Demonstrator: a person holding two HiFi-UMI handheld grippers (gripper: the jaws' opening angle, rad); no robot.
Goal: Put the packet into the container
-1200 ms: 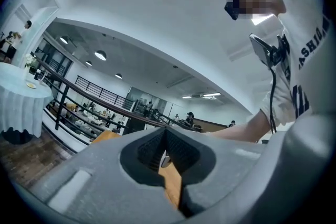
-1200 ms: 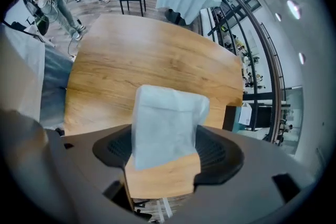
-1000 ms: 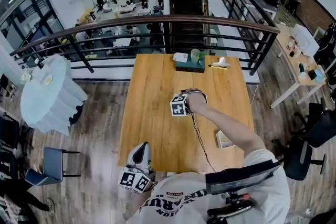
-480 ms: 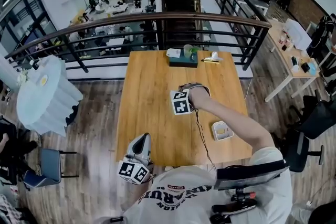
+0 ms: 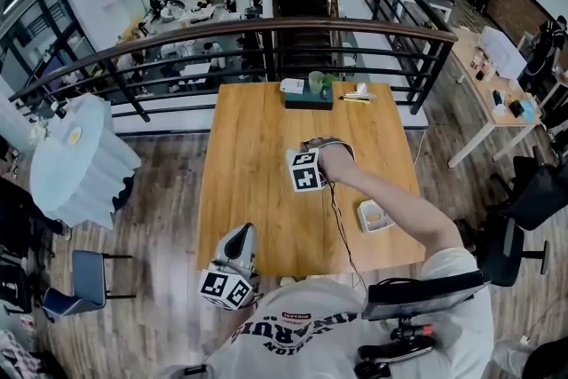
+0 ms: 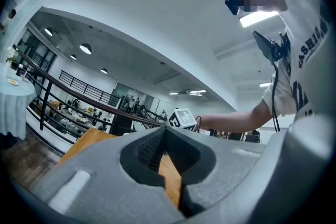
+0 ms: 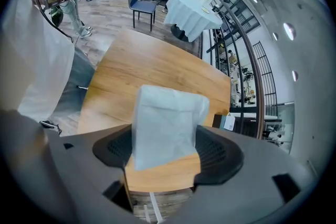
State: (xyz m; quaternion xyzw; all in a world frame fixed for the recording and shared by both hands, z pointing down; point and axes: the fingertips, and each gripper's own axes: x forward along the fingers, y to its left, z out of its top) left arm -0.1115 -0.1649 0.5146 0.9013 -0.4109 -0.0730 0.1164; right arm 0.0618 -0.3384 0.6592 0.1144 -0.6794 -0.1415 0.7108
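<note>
One packet (image 7: 167,123) grasped in right claw (image 7: 166,145) above table (image 5: 257,191), left claw (image 6: 167,139) clenched empty, container (image 5: 375,216) beside forearm (image 5: 395,207)

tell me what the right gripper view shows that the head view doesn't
Only the right gripper view: a pale bluish-white crinkled packet clamped between the right tongs. Only the head view: the small white rectangular container near the right edge of the light wooden table, and the left tongs by its near edge. Both: that table.
</note>
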